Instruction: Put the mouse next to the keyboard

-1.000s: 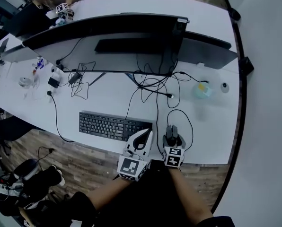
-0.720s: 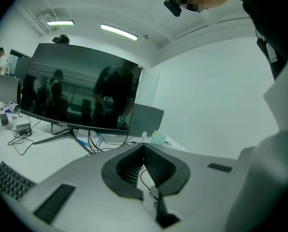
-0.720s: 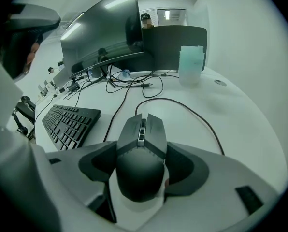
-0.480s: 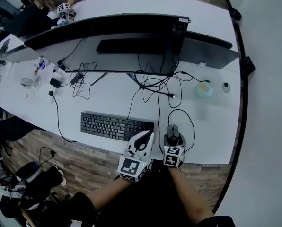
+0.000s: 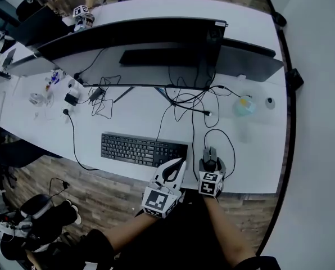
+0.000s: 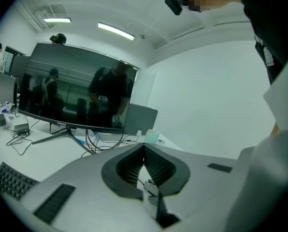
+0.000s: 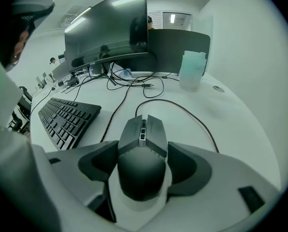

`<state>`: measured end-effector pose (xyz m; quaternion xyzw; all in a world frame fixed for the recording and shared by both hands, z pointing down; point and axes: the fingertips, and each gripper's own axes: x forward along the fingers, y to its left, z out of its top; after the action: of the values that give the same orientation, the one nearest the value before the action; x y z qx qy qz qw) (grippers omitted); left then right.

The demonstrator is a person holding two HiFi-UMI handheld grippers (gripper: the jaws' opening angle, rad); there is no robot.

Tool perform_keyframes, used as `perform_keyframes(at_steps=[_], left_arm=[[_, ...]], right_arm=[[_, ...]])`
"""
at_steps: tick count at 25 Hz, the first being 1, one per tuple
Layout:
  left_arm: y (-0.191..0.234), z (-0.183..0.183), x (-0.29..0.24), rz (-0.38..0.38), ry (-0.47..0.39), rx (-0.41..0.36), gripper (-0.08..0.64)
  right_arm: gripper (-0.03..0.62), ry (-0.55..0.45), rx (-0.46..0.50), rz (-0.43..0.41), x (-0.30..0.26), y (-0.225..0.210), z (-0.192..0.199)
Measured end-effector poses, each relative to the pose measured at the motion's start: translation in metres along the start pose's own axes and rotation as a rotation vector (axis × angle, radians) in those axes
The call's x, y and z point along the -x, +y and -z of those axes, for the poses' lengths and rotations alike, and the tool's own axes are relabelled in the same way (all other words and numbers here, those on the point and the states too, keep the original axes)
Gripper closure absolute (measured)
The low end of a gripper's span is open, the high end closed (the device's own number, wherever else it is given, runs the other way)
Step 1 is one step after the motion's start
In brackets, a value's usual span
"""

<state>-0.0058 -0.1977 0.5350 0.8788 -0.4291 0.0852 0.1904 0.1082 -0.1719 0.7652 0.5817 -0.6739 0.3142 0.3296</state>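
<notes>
A dark wired mouse (image 5: 209, 154) (image 7: 143, 129) rests on the white desk (image 5: 246, 167), a short gap to the right of the black keyboard (image 5: 144, 149) (image 7: 66, 117). My right gripper (image 5: 211, 165) (image 7: 143, 148) is shut on the mouse, one jaw pressed against each side of its rear half. The mouse cable (image 7: 182, 111) loops away toward the monitor. My left gripper (image 5: 180, 162) (image 6: 144, 150) hovers at the desk's front edge by the keyboard's right end, its jaws shut with tips meeting and nothing between them.
A wide curved monitor (image 5: 134, 38) stands behind the keyboard with tangled cables (image 5: 184, 103) under it. A pale blue container (image 5: 241, 106) (image 7: 191, 70) and a small round disc (image 5: 270, 102) sit at the right. Adapters and a small fan (image 5: 35, 99) lie at the left.
The head view has shifted, so everything sits slightly further right. The right gripper stays on the mouse and the mouse keeps its gap to the keyboard. The left gripper stays shut.
</notes>
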Motion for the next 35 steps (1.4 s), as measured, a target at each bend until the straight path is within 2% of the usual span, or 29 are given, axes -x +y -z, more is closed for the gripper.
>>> perform_keyframes(at_steps=[9,20,25,32,34,35], left_arm=[[-0.001,-0.005,0.019,0.012,-0.036,-0.006,0.555],[-0.012,-0.017,0.058,0.055,-0.124,0.003,0.556],[-0.022,-0.015,0.072,0.059,-0.146,0.039,0.556],[-0.053,-0.013,0.096,0.061,-0.177,0.027,0.555],[-0.063,-0.010,0.106,0.043,-0.188,0.024,0.557],[-0.068,-0.007,0.112,0.031,-0.191,0.023,0.556]], right_arm=[[0.276,-0.075,-0.055,0.001,0.033,-0.003,-0.010],[0.278,-0.314,-0.071,-0.018,0.141,0.020,-0.067],[0.289,-0.390,-0.074,-0.050,0.190,0.033,-0.080],[0.407,-0.440,-0.053,-0.102,0.224,0.039,-0.064],[0.504,-0.460,-0.033,-0.113,0.234,0.039,-0.055],[0.520,-0.469,-0.024,-0.121,0.239,0.039,-0.050]])
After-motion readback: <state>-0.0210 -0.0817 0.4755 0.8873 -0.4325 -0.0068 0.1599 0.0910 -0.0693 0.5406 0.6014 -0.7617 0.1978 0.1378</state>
